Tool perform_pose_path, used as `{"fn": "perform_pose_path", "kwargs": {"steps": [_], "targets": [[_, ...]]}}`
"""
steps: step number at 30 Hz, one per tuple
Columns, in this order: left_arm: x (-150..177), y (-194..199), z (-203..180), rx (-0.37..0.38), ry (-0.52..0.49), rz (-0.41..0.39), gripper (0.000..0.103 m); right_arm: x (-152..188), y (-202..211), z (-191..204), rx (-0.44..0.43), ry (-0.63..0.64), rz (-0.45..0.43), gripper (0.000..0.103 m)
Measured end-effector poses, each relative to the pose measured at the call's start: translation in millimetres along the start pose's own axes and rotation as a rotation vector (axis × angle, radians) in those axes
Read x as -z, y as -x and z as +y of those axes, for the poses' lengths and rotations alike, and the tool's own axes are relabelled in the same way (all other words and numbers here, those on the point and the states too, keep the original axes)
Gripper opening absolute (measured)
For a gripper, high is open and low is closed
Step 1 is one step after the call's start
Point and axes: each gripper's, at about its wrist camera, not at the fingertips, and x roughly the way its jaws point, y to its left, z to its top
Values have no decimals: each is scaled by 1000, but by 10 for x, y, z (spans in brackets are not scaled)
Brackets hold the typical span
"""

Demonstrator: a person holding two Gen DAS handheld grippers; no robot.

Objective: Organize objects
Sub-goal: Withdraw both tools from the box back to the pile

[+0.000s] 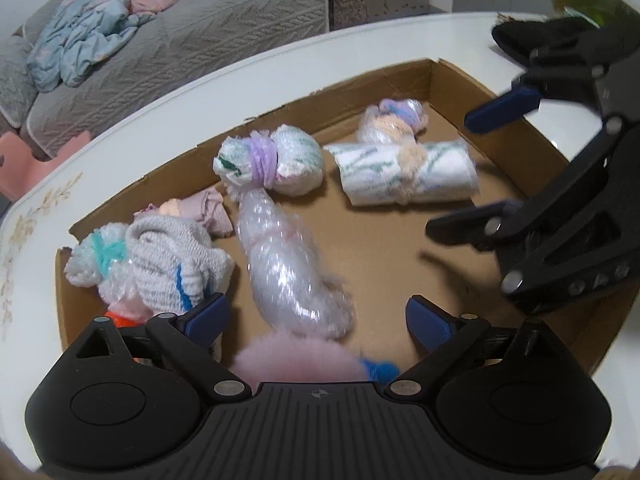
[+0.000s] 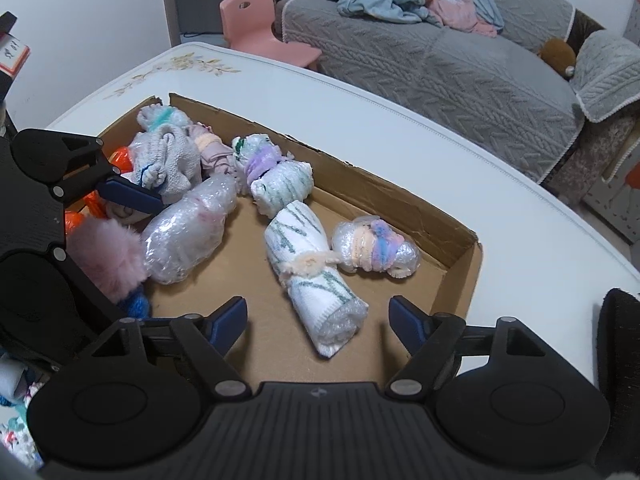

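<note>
A shallow cardboard box point(image 1: 384, 76) point(image 2: 464, 264) sits on the white table and holds several wrapped bundles. A bubble-wrap bundle point(image 1: 292, 264) point(image 2: 188, 232) lies in the middle. A white-green towel roll tied with peach yarn point(image 1: 404, 174) point(image 2: 312, 272) lies beside a small bubble-wrap ball point(image 1: 392, 120) point(image 2: 376, 250). A purple-tied bundle point(image 1: 268, 160) point(image 2: 276, 178), a grey sock bundle point(image 1: 168, 268) point(image 2: 168, 160) and a pink fluffy item point(image 1: 296, 360) point(image 2: 112, 256) are also inside. My left gripper point(image 1: 316, 320) is open over the pink item. My right gripper point(image 2: 318, 320) point(image 1: 468, 168) is open above the towel roll.
The white table point(image 2: 400, 120) has a flower print at its far corner. A grey sofa point(image 2: 440, 64) with a blue blanket point(image 1: 92, 24) stands behind it. A pink child's chair point(image 2: 256, 28) stands beside the sofa.
</note>
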Motion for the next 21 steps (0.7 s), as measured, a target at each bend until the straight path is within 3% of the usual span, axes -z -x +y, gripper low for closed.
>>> {"fn": "perform_pose_path", "kwargs": {"steps": [5,10,21], "targets": [[125,96,-71,-45,-112,25,99,54,64,38,26,33,-10,82],[253,145,-90,-204,-235,38,102,73,97,47,26,20,-21,82],[426,405,123,-211,-176,-18,102,242,559,303,-21,68,-121,84]]}}
